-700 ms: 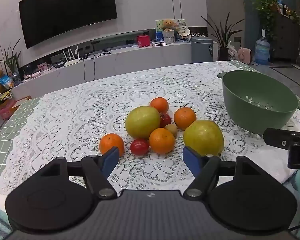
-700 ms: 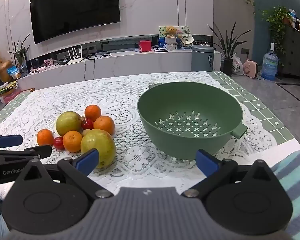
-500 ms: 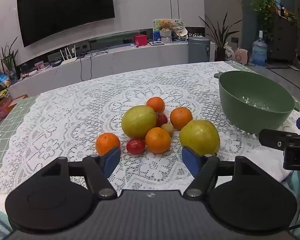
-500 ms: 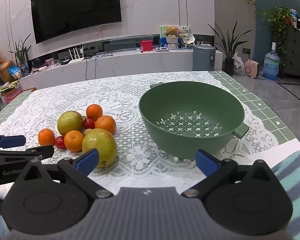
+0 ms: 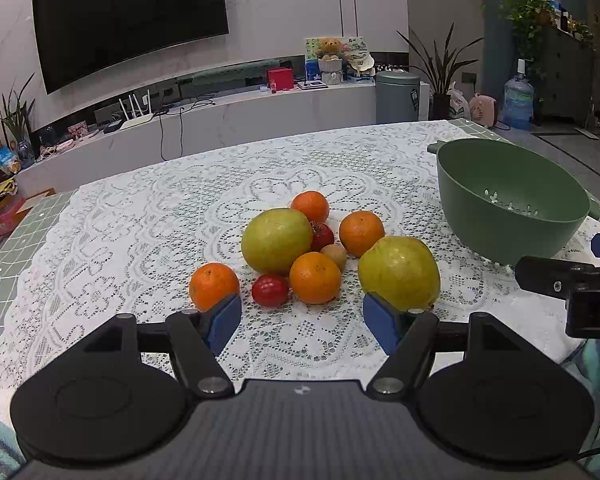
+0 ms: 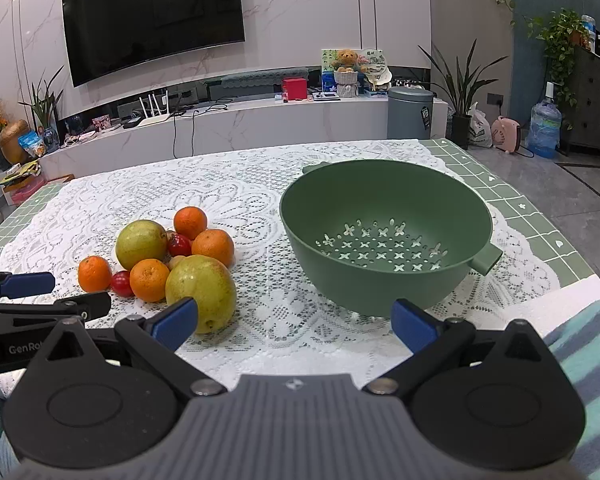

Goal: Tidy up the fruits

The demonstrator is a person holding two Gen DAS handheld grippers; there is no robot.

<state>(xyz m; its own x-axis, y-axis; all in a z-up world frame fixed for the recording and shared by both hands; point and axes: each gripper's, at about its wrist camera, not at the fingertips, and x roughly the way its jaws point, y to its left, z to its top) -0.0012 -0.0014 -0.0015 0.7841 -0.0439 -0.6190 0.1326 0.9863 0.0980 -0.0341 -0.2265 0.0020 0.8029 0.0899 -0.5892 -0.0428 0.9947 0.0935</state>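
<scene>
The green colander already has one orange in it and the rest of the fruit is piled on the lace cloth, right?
Not quite. The green colander holds nothing: the right wrist view shows its perforated bottom bare. All four oranges, like this orange, sit in the pile on the lace cloth.

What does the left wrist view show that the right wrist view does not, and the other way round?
Only the left wrist view shows the left hand-held gripper head-on, open, facing the fruit pile. Only the right wrist view shows the whole perforated bottom of the green colander, with nothing in it, and the open right hand-held gripper. Both show the four oranges, two large green-yellow fruits and lace tablecloth.
</scene>
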